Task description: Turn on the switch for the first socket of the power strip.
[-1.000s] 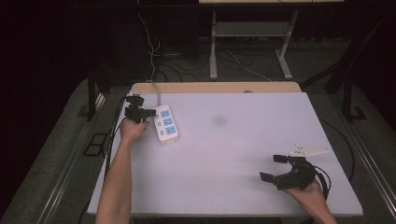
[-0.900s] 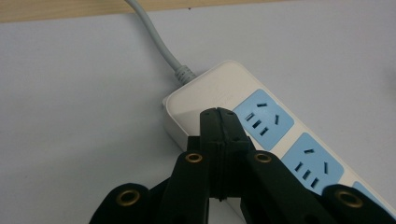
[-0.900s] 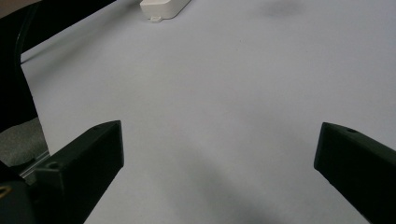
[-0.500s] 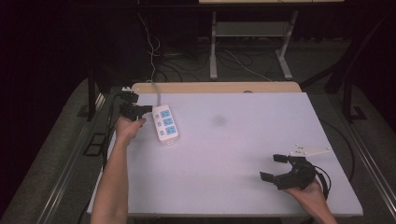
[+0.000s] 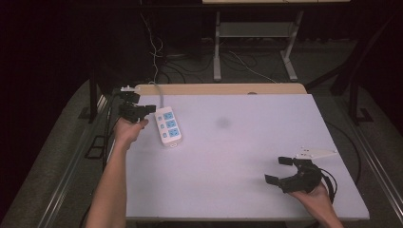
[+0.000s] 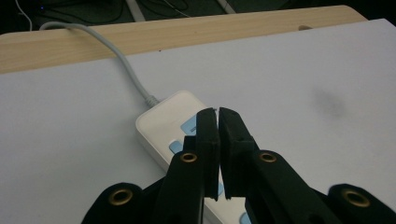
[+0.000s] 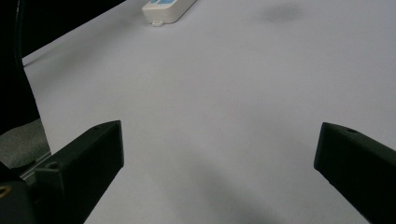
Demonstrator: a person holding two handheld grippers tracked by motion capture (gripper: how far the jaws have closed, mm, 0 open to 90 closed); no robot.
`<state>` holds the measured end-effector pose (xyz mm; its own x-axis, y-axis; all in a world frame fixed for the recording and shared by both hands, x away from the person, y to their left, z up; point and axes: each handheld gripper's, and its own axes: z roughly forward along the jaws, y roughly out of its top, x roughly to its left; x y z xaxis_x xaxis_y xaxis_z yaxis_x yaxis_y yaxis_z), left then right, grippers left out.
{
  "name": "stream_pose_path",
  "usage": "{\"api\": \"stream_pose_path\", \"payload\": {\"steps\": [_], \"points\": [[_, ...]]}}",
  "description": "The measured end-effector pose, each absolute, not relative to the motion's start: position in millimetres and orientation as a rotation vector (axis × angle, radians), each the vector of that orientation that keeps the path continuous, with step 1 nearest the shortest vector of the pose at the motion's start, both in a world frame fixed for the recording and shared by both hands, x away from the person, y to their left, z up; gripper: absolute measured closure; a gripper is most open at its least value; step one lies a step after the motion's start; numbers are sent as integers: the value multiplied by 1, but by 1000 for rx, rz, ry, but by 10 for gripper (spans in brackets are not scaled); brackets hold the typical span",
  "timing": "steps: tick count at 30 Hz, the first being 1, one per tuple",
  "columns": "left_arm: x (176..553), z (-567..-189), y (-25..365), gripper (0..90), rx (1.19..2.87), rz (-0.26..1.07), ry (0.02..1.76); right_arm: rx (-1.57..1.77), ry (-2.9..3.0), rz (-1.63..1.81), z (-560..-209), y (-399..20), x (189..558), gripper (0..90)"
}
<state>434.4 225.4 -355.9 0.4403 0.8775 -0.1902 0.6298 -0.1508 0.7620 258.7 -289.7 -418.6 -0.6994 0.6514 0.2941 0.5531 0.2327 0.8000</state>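
Note:
A white power strip (image 5: 168,126) with blue sockets lies at the table's far left, its grey cord (image 5: 159,92) running off the back edge. My left gripper (image 5: 149,109) hovers just left of the strip's cord end. In the left gripper view the strip (image 6: 168,126) lies under my left gripper (image 6: 218,112); its jaws stand shut with a hairline slit that has just widened a touch, and nothing is between them. My right gripper (image 5: 274,169) rests open near the front right corner. In the right gripper view my right gripper (image 7: 219,135) holds nothing, and the strip (image 7: 168,10) lies far off.
The white table top (image 5: 237,156) has a wooden strip (image 5: 218,89) along its back edge and a faint dark smudge (image 5: 222,123) near the middle. Behind the table, cables and a metal stand's legs (image 5: 216,57) are on the dark floor.
My left gripper has lifted a little and drifted left and back, off the strip's side. The right gripper and the power strip have stayed put.

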Motion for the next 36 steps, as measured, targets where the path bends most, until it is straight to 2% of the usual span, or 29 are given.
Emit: {"api": "stream_pose_path", "payload": {"steps": [3, 7, 14, 17, 29, 36], "points": [[428, -349, 223, 830, 1873, 388, 1258, 1170, 2384, 1480, -418, -290, 259, 12], [419, -341, 222, 706, 1857, 364, 1227, 1168, 2381, 1483, -418, -290, 258, 12], [401, -331, 222, 330, 1819, 341, 1195, 1166, 2374, 1489, -417, -291, 258, 12], [393, -329, 224, 199, 1806, 323, 1169, 1167, 2372, 1488, -417, -291, 258, 12], [356, -332, 225, 9, 1764, 295, 1094, 1167, 2372, 1485, -417, -291, 258, 12], [337, -340, 220, 0, 1769, 280, 1041, 1169, 2370, 1487, -417, -291, 258, 12]]}}
